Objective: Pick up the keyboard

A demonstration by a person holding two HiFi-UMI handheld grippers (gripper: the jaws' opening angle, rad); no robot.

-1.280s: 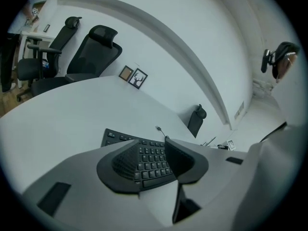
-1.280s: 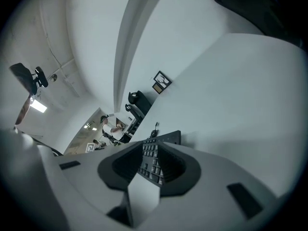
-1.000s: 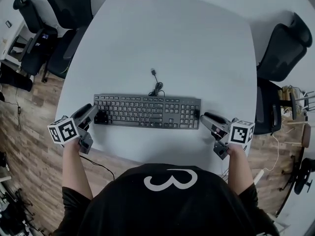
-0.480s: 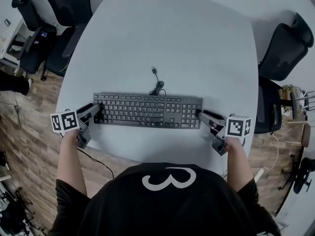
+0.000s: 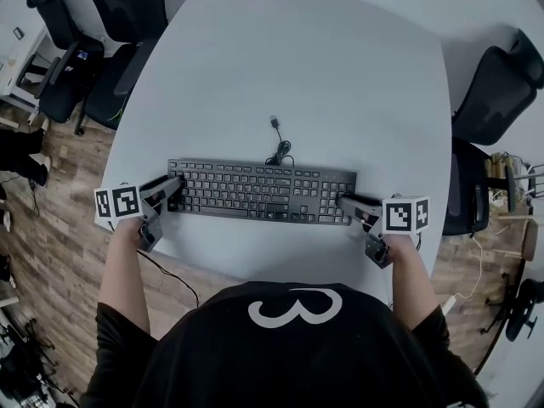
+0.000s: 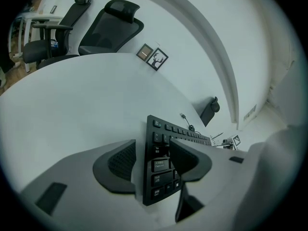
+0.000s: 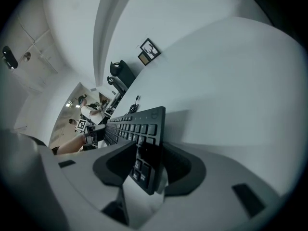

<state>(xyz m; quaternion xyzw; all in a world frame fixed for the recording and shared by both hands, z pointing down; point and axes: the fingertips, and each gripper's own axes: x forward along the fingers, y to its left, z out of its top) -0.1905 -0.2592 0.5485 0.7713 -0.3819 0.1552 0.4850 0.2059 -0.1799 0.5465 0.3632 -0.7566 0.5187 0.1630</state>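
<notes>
The keyboard lies flat on the white table, its long side across the person's front, with its cable coiled just beyond its far edge. Both forearms reach forward from the body, one to each short end of the keyboard, roughly mirrored. The left hand sits just outside the keyboard's left end, behind its marker cube, and tips the left gripper down and inward toward that end. The right hand sits just outside the keyboard's right end, behind its own cube, with the right gripper angled down and inward the same way.

In the left gripper view the jaws stand wide, astride the keyboard's left end. One pad stays clear of the keyboard's edge with a strip of table showing between, and the other hangs above the keys at that end. In the right gripper view the jaws are likewise spread, with the keyboard's right end between them: one pad is over the keys, the other close beside the keyboard's outer edge, and no clamping shows. The keyboard rests on the table, not lifted
</notes>
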